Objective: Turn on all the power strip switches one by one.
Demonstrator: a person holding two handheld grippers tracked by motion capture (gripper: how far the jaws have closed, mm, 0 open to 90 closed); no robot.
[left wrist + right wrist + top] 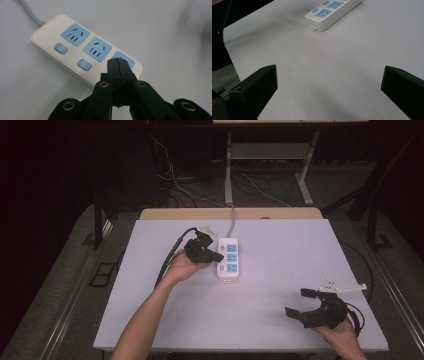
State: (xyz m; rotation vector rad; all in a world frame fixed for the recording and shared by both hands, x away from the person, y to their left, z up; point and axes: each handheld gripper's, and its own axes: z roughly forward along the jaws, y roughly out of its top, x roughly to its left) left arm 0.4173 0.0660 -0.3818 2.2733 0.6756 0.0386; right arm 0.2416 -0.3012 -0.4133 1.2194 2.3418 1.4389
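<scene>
The left gripper is clenched empty over the power strip; the right gripper hangs released.

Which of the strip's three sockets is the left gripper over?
The end socket farthest from the cord. The shut left gripper partly covers it; the other two sockets are in full view.

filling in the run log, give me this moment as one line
left claw: shut, empty, tips over power strip near end button | right claw: open, empty, off to the side | table
</scene>
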